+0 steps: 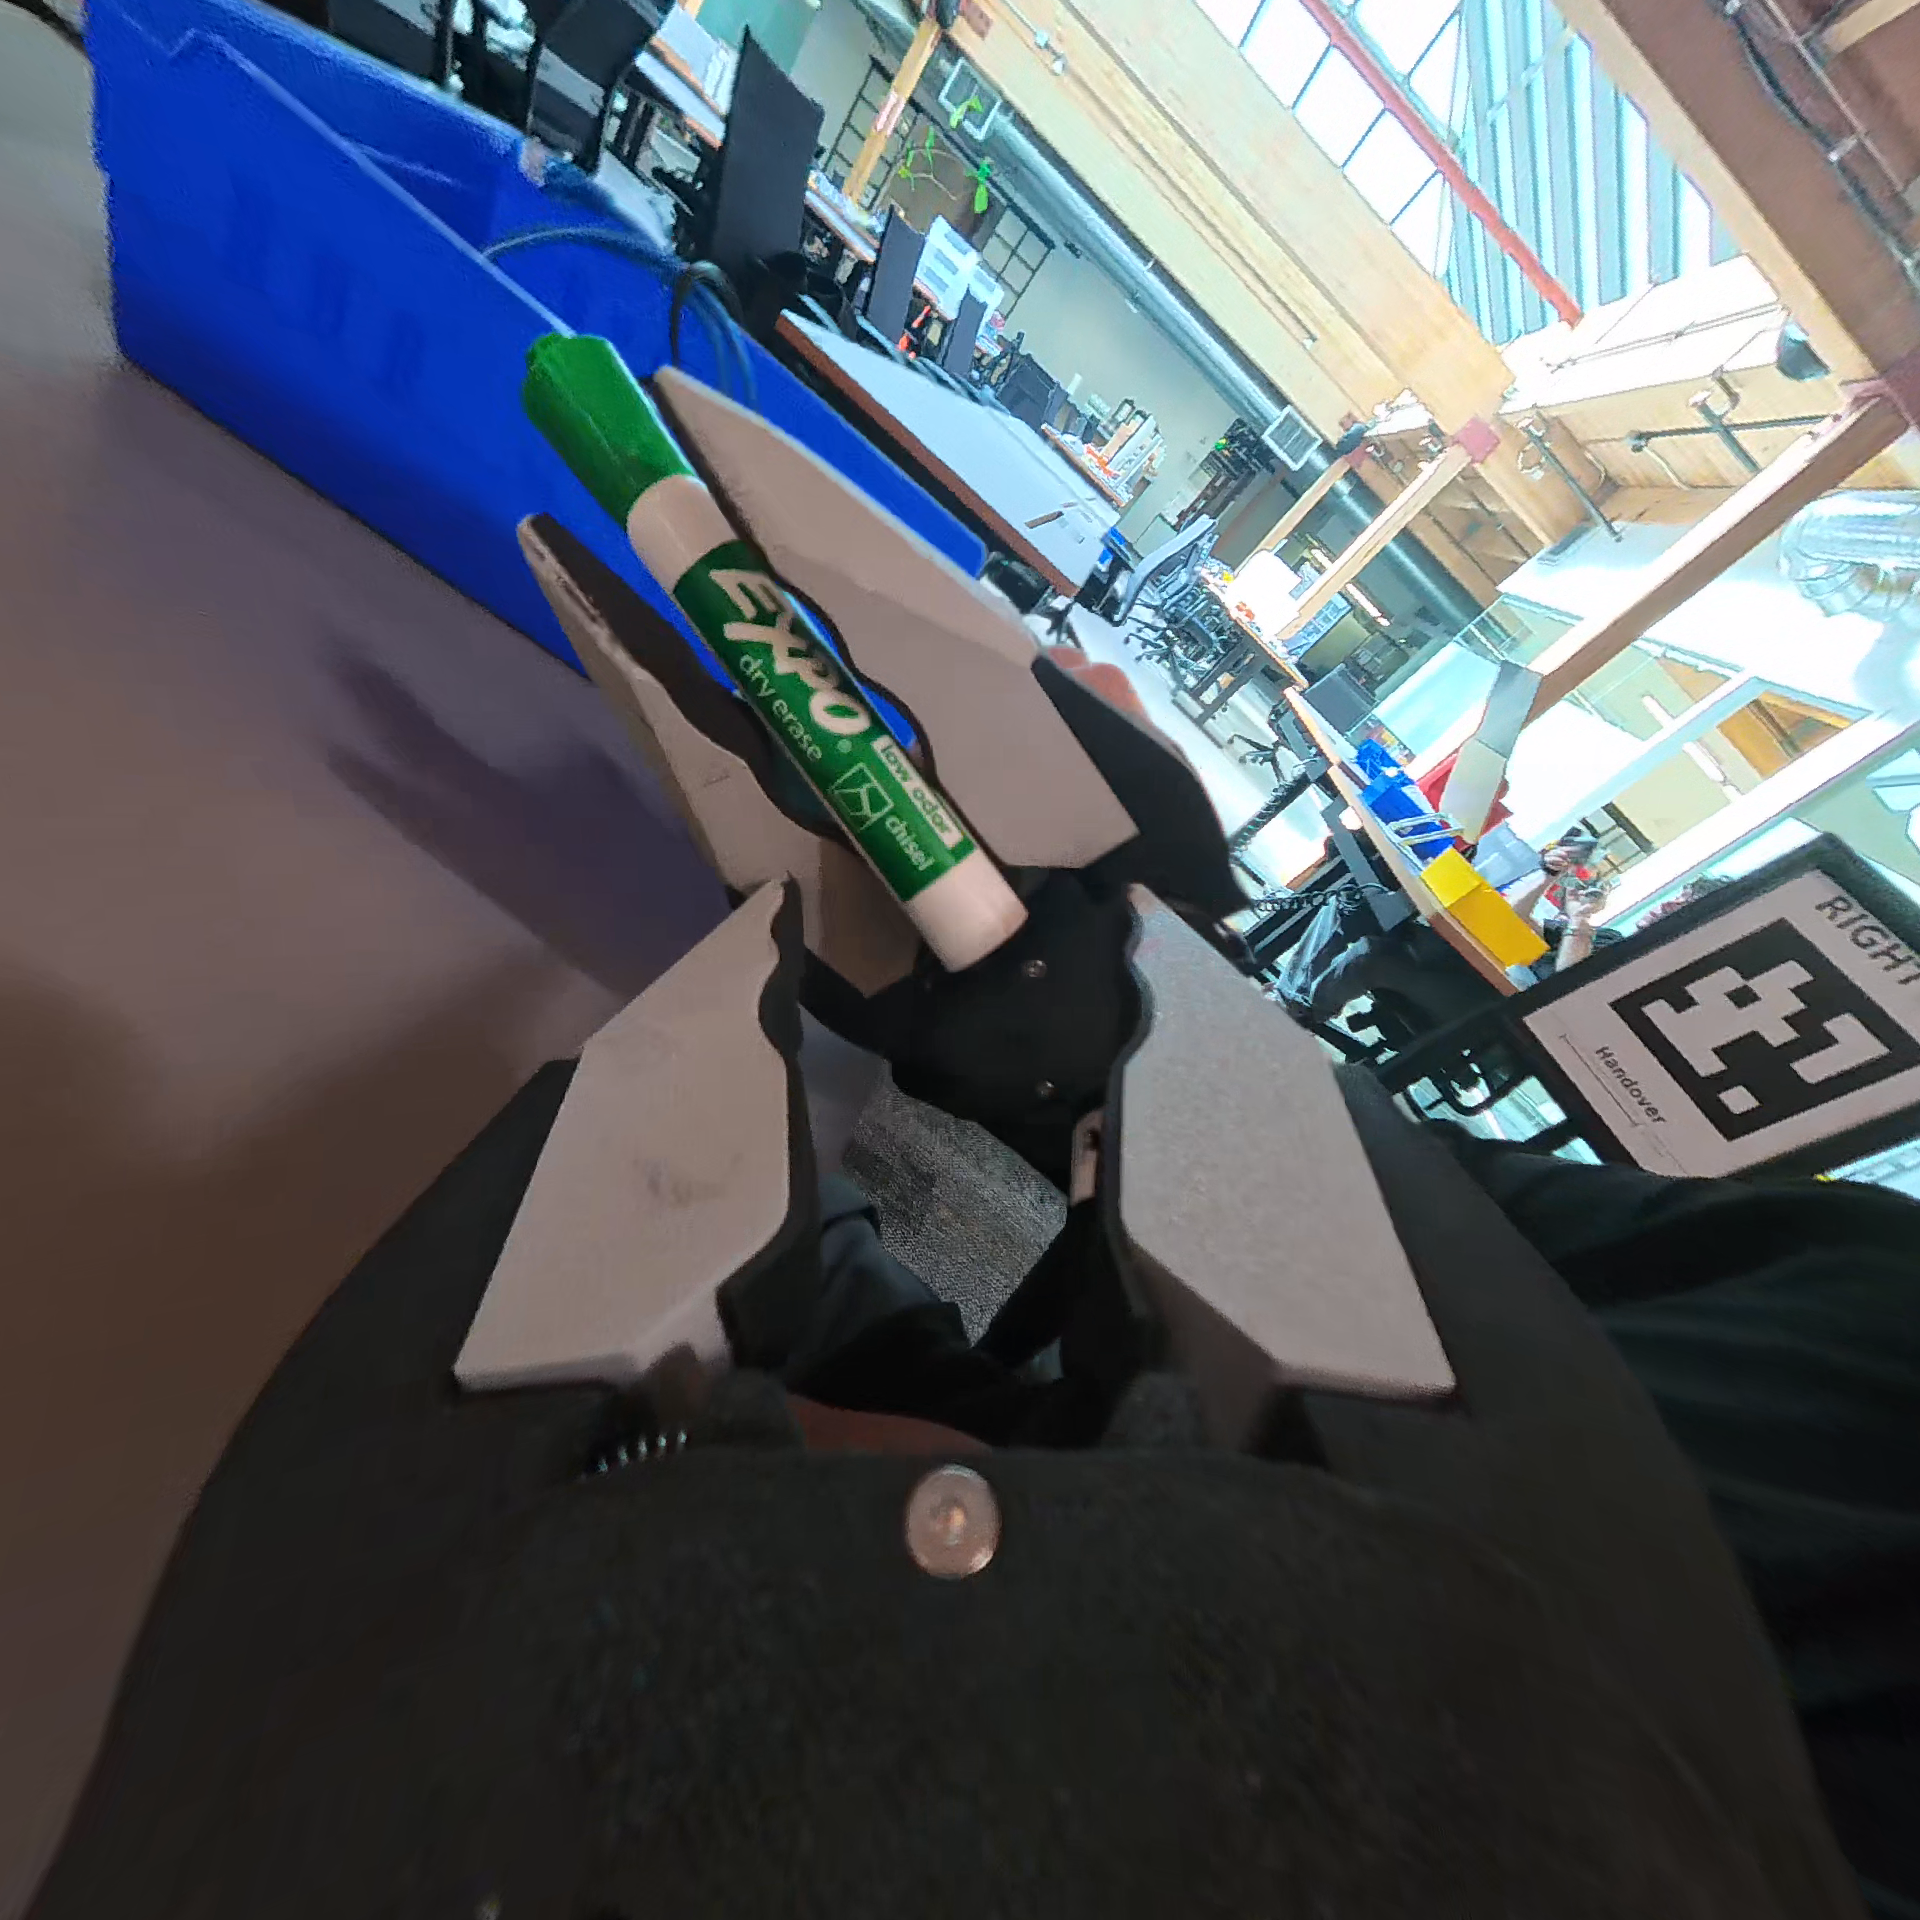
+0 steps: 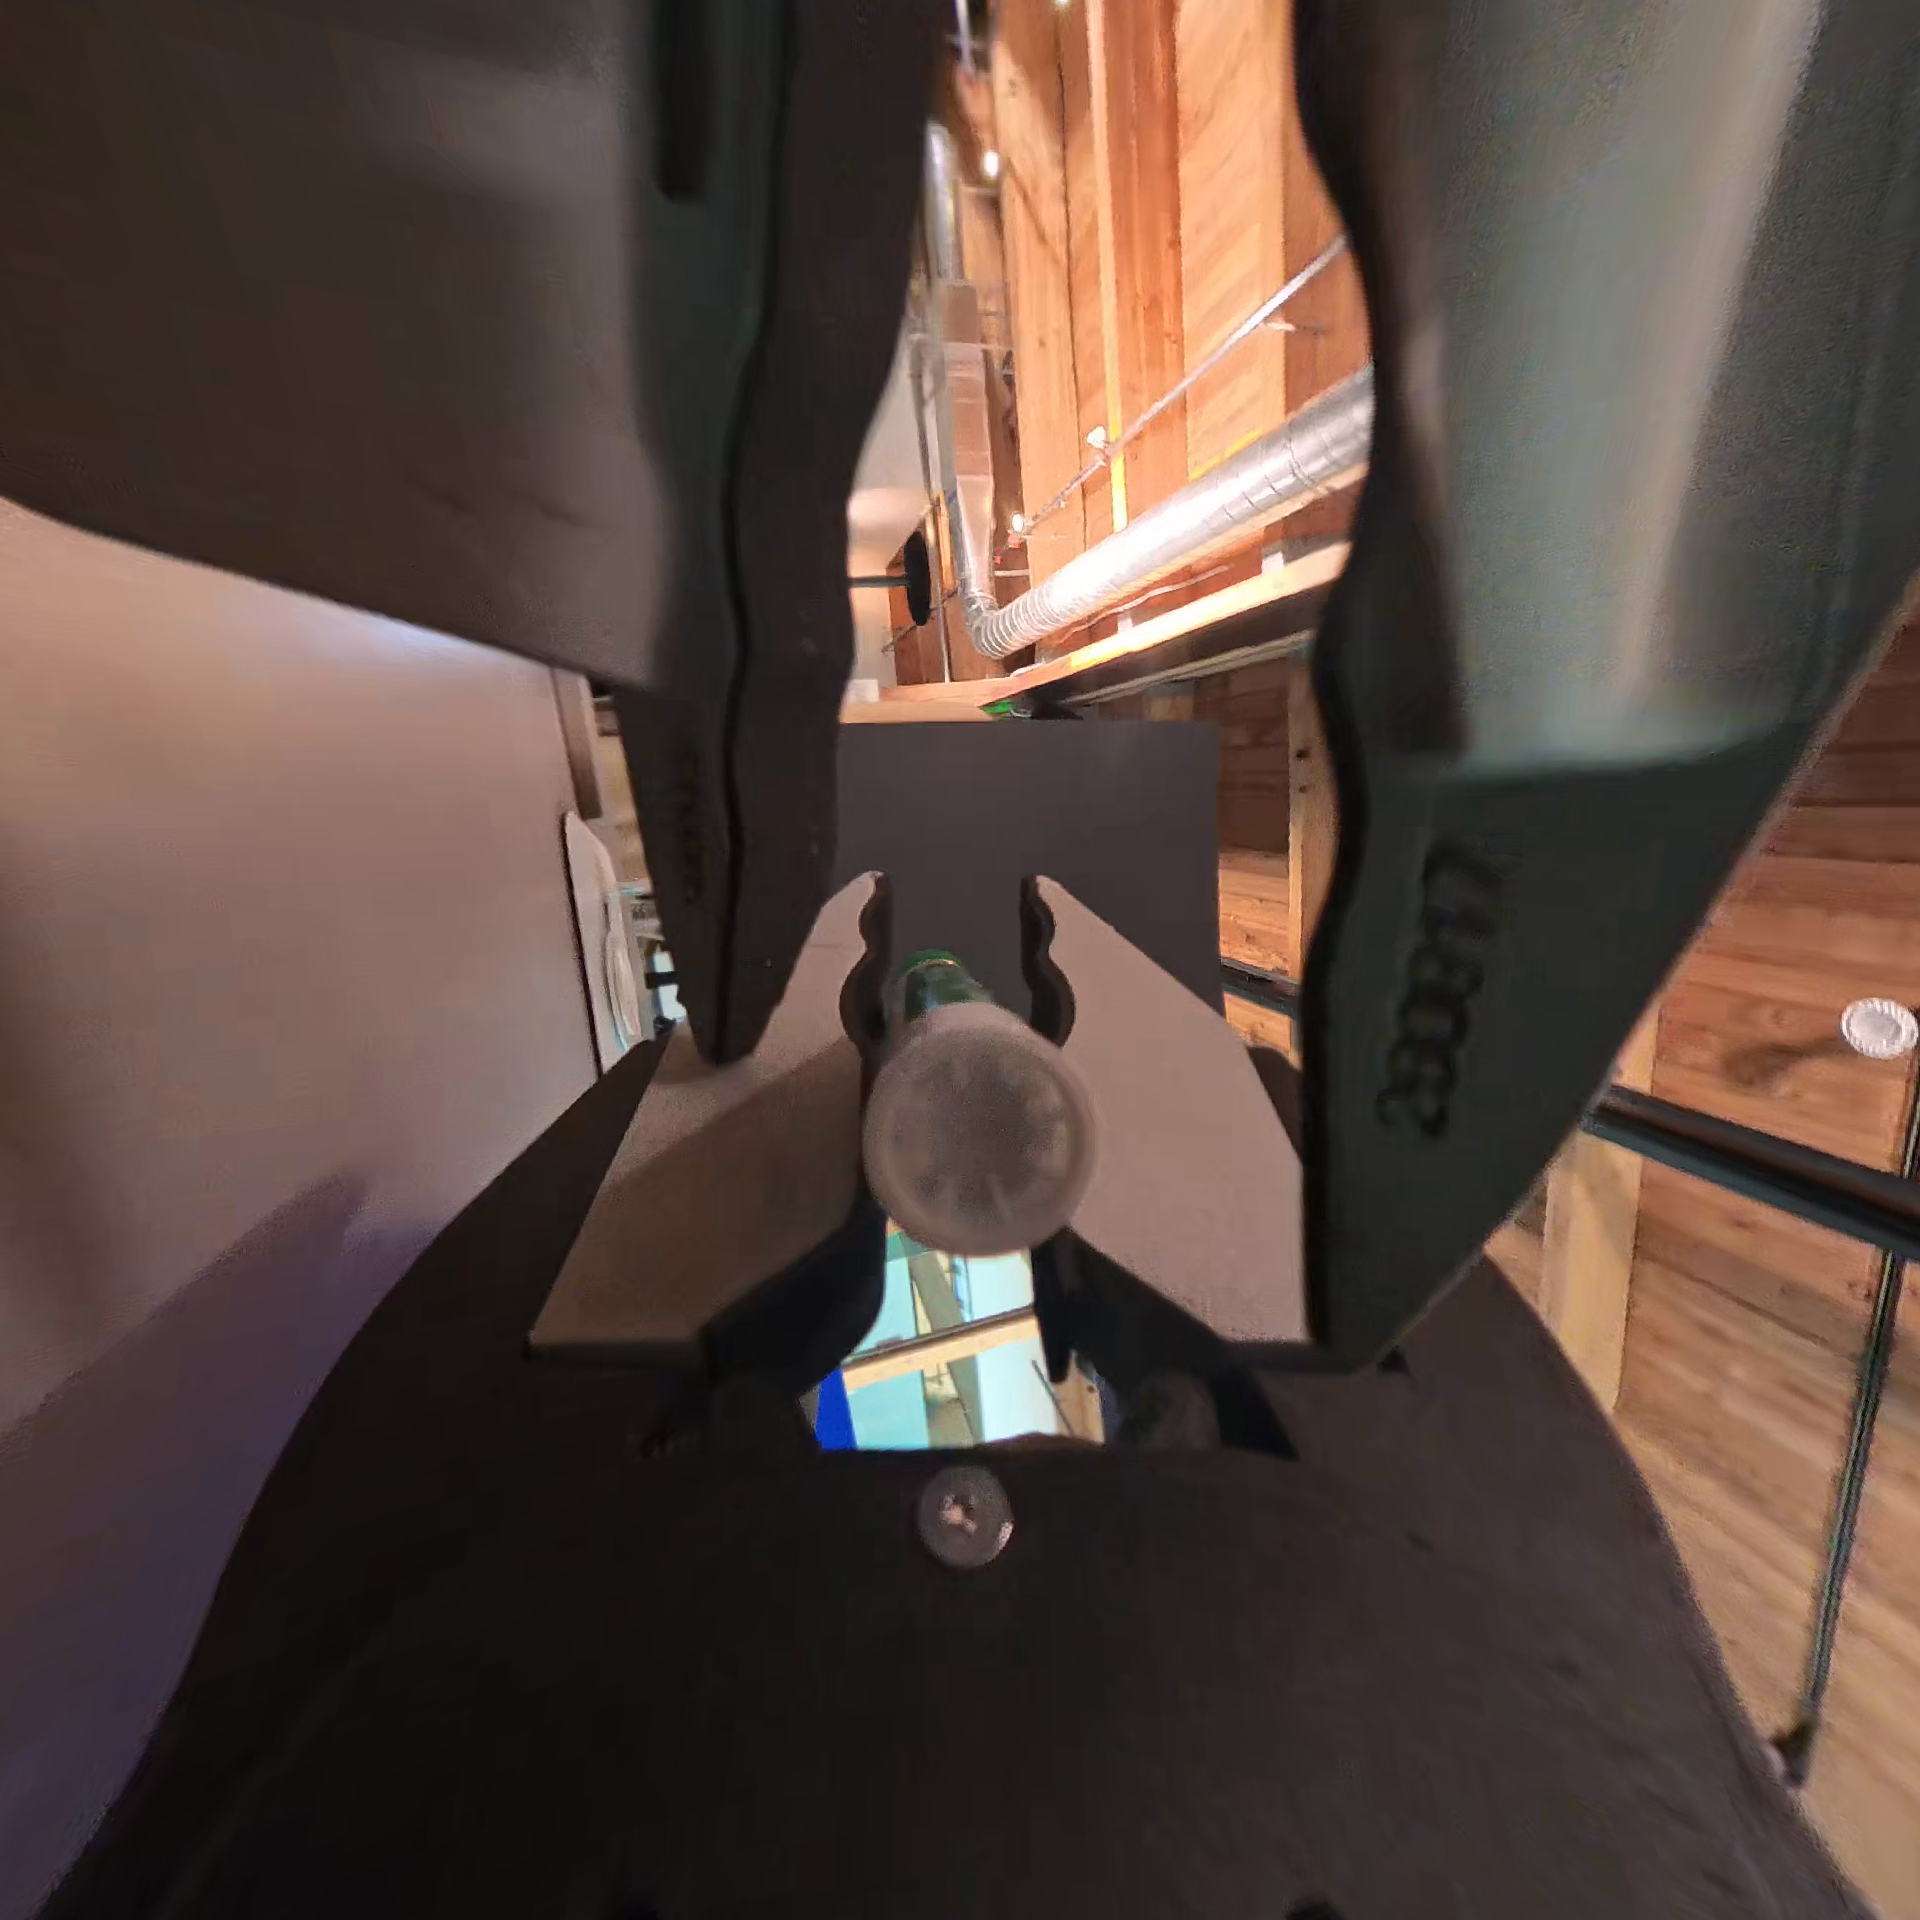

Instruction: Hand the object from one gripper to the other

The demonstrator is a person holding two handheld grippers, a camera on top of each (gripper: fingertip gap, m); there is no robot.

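Note:
A green and white dry-erase marker (image 1: pixel 790 707) is clamped between the two fingers of my right gripper (image 1: pixel 597 447), which faces my left gripper and points its green cap up and left. In the right wrist view the marker (image 2: pixel 977 1143) shows end-on, its white butt towards the camera, with my right gripper (image 2: pixel 956 883) shut on it. My left gripper (image 1: pixel 956 891) is open, and its grey fingers stand on either side of the marker's white end without touching it. In the right wrist view my left gripper (image 2: pixel 1039 1195) reaches in from the top, with its jaws spread wide around the marker's butt.
A blue plastic bin (image 1: pixel 312 291) stands on the grey table (image 1: pixel 156 831) behind the grippers. A board with a black and white square marker (image 1: pixel 1745 1018) sits at the right. A wooden wall and a silver duct (image 2: pixel 1195 520) lie beyond. The grippers' ends are close to 9 centimeters from one another.

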